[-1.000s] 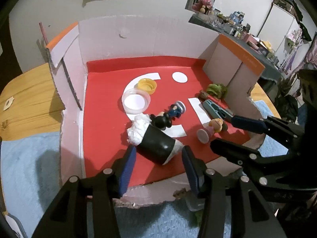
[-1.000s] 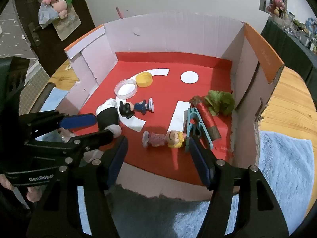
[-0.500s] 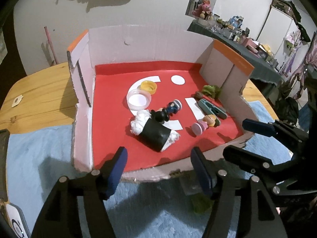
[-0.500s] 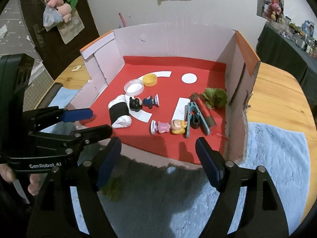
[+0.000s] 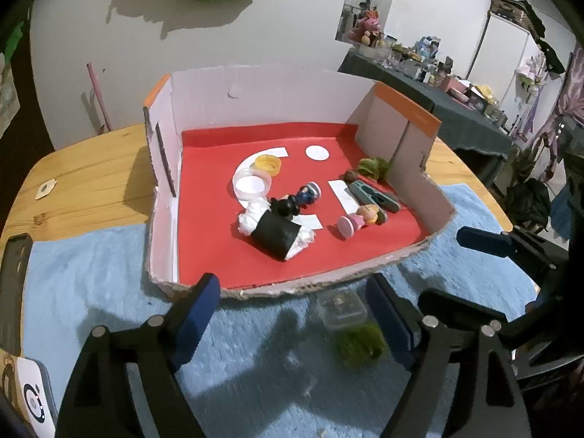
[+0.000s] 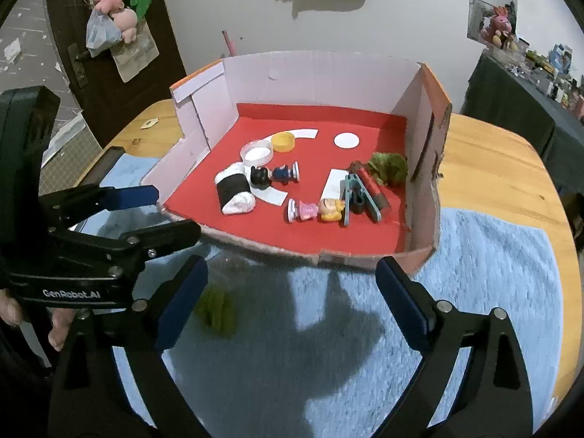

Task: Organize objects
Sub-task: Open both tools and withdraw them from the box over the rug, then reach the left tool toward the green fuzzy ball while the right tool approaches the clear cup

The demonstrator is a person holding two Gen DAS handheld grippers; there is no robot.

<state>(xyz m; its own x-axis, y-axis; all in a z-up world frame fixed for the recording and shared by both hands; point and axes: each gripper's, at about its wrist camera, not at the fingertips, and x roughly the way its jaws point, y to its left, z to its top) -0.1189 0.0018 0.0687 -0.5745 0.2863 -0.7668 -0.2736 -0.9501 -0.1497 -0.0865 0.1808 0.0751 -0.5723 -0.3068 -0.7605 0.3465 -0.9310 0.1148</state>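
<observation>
An open cardboard box (image 5: 162, 241) with a red floor stands on a blue towel (image 5: 91, 292). Inside lie a black-and-white roll (image 5: 273, 233), a black-haired figure (image 5: 292, 202), a blonde pink figure (image 6: 317, 210), a teal clothespin (image 6: 352, 195), a dark red stick (image 6: 370, 186), green lettuce (image 6: 388, 168), a yellow cap (image 5: 268, 164) and a clear lid (image 5: 252, 186). My left gripper (image 5: 292, 292) and my right gripper (image 6: 292, 273) hover before the box's front edge. Both sets of jaws are opening, with nothing between them.
A small clear container (image 5: 341, 308) and a green leafy piece (image 5: 361, 345) lie on the towel near the front edge. A dark phone (image 5: 14, 266) rests at the towel's left end. The wooden table (image 6: 492, 168) extends around the box; a cluttered dark table stands at the back right.
Both grippers have drawn back out of the box and risen a little, and their jaws have spread wider. The roll and the blonde figure stay on the red floor.
</observation>
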